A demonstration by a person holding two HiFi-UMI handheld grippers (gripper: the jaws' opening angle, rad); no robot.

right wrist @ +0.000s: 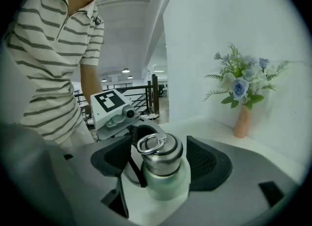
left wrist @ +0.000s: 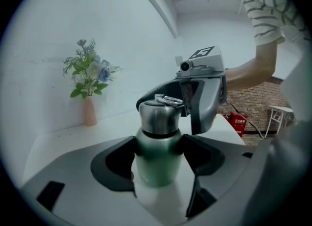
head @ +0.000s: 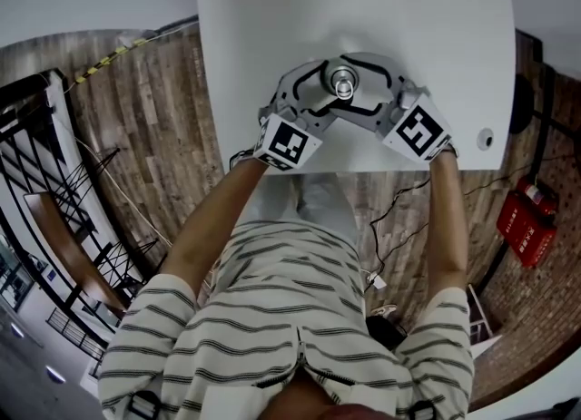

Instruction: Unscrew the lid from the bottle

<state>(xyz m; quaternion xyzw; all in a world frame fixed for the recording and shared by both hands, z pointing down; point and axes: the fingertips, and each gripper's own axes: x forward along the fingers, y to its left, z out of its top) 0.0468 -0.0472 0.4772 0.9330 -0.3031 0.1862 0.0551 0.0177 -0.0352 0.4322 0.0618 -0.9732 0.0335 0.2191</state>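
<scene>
1. The steel bottle stands toward the tabletop's near edge, and the left claw clamps its green body.
2. The right claw gapes wide around the lid, not pressing it.
3. Smooth, rigid steel probably slips, so the lid's sides look like the best hold.

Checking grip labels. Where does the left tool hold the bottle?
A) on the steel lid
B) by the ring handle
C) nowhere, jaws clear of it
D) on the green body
D: in the left gripper view, the left tool has both pads pressed on the bottle at its green body, below the steel lid.
</scene>
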